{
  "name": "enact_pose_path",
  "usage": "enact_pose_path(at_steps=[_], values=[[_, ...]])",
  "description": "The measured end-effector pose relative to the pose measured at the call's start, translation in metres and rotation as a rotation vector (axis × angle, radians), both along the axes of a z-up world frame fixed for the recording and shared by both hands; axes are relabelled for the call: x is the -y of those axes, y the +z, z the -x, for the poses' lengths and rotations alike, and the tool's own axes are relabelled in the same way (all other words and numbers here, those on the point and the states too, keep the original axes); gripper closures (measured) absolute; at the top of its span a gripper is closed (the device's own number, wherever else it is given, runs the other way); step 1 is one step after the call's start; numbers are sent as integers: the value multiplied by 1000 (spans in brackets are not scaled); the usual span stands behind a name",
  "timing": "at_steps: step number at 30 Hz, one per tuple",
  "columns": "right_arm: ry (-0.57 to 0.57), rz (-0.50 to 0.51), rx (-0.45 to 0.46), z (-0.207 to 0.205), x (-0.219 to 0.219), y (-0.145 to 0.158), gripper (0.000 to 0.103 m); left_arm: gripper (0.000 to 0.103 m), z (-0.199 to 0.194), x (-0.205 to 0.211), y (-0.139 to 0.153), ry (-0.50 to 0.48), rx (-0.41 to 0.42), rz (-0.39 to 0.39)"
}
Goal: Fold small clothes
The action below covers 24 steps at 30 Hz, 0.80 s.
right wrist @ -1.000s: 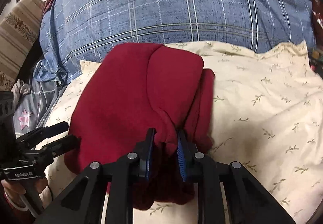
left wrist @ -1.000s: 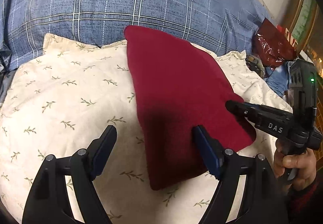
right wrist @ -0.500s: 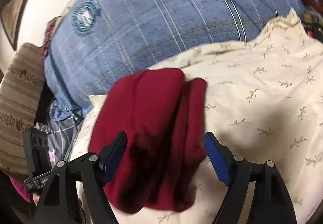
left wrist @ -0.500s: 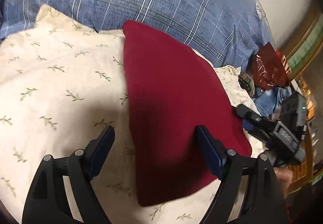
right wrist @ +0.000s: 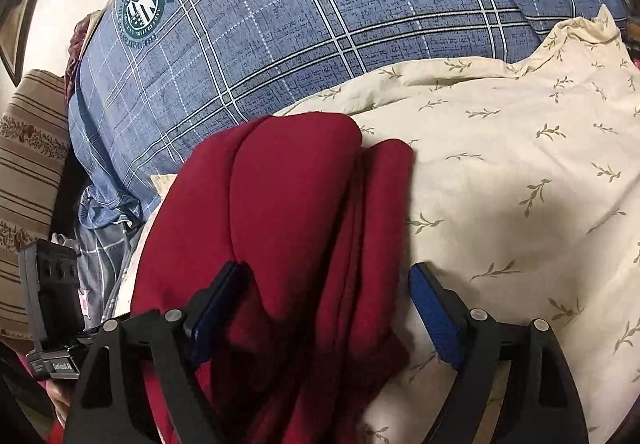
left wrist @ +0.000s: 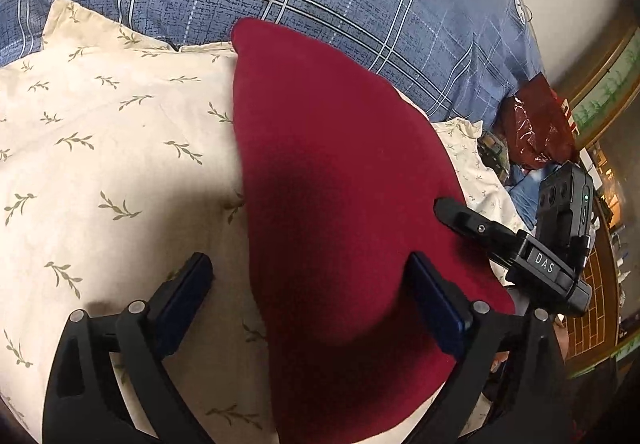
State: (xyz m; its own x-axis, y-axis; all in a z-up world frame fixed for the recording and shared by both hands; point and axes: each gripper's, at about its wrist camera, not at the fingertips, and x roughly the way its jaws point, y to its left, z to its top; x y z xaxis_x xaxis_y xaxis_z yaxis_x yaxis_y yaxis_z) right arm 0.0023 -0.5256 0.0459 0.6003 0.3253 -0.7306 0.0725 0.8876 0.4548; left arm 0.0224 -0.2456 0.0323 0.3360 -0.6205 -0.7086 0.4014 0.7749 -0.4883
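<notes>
Folded crimson fleece garment (right wrist: pixel 288 211) lies soft under both grippers' widening, unclamped jaws.

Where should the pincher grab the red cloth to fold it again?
Probably at the near end of the red cloth, where its layered edges bunch together between the right gripper. Come from above: it lies flat on the leafy cream pillow.

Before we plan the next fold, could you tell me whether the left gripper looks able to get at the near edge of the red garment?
Probably yes. The left gripper hangs just above the red garment, jaws opening, with the cloth's left edge already between its fingers and nothing lying over it. The right gripper sits at the far side, clear of that edge.
</notes>
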Motion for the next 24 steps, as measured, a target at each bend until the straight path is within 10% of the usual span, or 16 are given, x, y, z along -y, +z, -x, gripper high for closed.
enact_pose_path(at_steps=[10,13,17,24], values=[[69,-17,63,-1,-5,-4,22,1,-11,14,-3,-14,16,1],[92,-40,85,-1,-8,-2,40,29,-11,18,-3,-48,27,27],[69,-10,100,4,-14,11,55,43,-3,17,8,-64,55,8],[148,-65,116,37,-40,47,60,47,43,-18,50,-54,72,-17]])
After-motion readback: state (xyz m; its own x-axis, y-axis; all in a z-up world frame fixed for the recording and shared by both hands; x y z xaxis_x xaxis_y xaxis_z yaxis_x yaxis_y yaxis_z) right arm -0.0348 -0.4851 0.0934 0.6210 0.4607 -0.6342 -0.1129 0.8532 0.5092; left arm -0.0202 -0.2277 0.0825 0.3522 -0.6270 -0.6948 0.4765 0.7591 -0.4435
